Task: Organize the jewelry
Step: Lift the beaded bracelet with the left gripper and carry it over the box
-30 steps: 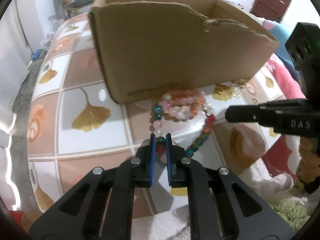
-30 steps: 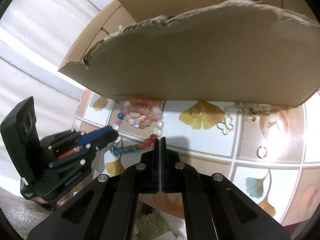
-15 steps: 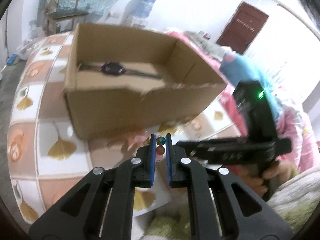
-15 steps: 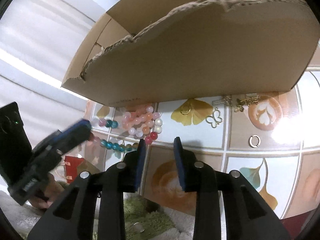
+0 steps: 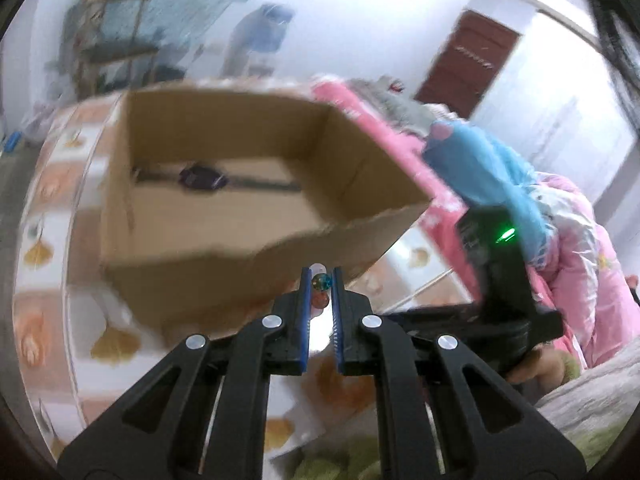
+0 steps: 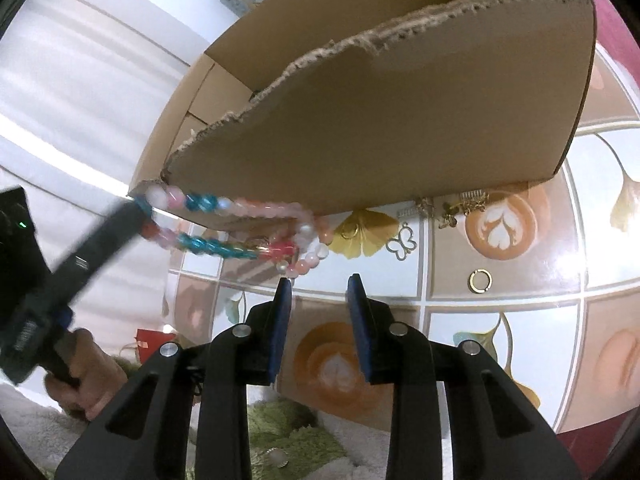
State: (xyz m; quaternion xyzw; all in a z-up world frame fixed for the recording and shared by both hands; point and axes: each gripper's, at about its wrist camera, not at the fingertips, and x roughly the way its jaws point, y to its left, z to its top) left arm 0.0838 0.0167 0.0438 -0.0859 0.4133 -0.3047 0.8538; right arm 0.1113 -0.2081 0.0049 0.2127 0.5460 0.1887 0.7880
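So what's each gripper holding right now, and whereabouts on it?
The left gripper pinches the bead necklace at one end of its loop, by a teal and an orange bead. The right gripper is open, holding nothing.

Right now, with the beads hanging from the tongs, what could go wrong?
The left tongs pinch only a bead or two of the bead necklace, so it might slip out. Its hanging end lies below the torn front edge of the cardboard box and could snag there. Swinging, it might also knock the gold ring on the table.
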